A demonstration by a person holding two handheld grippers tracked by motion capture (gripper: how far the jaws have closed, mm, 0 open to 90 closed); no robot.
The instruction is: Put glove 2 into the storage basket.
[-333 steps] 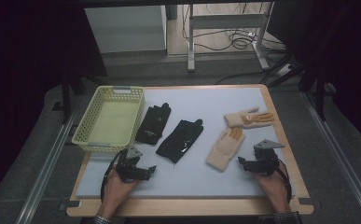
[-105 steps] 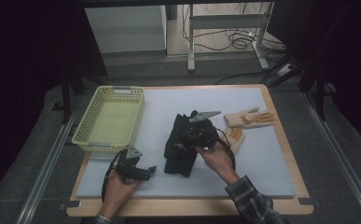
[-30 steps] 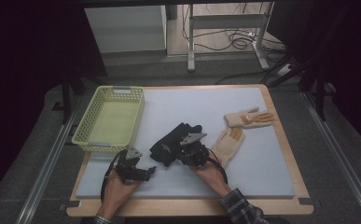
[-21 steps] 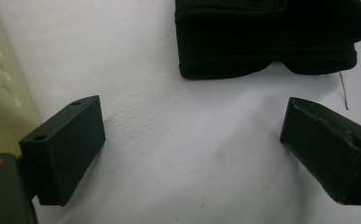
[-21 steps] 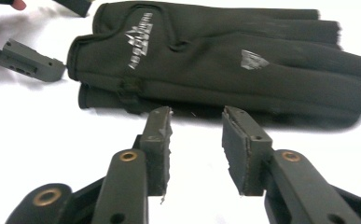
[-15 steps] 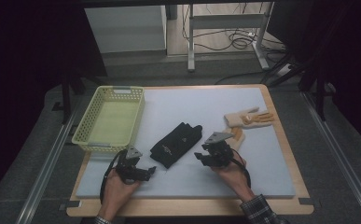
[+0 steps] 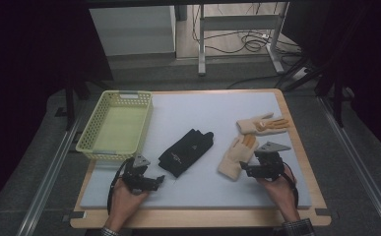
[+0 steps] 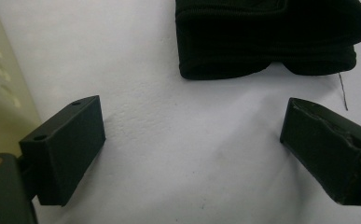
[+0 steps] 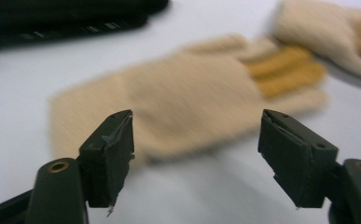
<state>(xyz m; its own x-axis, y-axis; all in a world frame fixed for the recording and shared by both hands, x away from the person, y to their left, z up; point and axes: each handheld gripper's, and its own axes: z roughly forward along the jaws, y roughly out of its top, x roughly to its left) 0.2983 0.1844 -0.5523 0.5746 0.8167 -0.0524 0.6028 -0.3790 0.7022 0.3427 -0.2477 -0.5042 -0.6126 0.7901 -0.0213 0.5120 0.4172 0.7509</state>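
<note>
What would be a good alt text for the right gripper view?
The right gripper's two black jaws stand open and empty, aimed at a beige knitted glove with orange fingers lying flat on the white table mat. Stacked black gloves lie beyond.

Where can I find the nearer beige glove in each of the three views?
High view: beige glove, right of centre, beside the right gripper.
Left gripper view: no glove of that colour.
Right gripper view: centre, beyond the open jaws.
Shared landmark: black gloves.
</note>
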